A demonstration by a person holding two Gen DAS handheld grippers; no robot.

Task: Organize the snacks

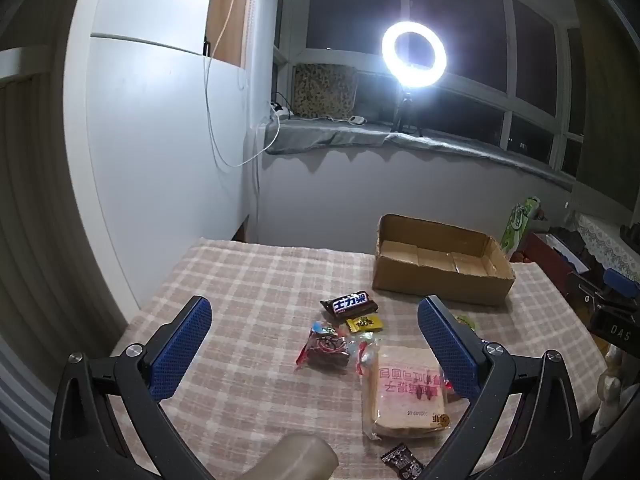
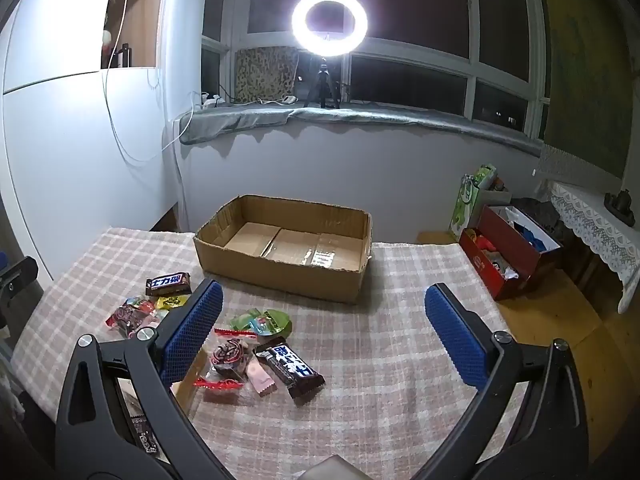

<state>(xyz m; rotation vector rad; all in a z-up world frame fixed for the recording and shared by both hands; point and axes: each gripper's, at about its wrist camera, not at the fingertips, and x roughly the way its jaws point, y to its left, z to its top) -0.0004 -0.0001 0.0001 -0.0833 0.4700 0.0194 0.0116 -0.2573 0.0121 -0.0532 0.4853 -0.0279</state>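
An empty cardboard box [image 1: 440,268] [image 2: 288,248] stands at the far side of the checked tablecloth. Snacks lie loose in front of it: a Snickers bar [image 1: 350,303] [image 2: 168,284], a yellow candy [image 1: 365,323], a clear-wrapped cake [image 1: 326,350], a bread pack [image 1: 406,394], a second Snickers bar [image 2: 294,368], a wrapped cake [image 2: 228,354], a pink sweet [image 2: 262,378] and a green packet [image 2: 262,320]. My left gripper [image 1: 314,344] is open above the snacks. My right gripper [image 2: 324,332] is open above the second group.
A ring light [image 2: 329,23] stands on the windowsill behind the table. A red box [image 2: 508,252] and a green bag [image 2: 470,200] sit on the floor to the right. A small dark packet [image 1: 402,460] lies near the table's front edge.
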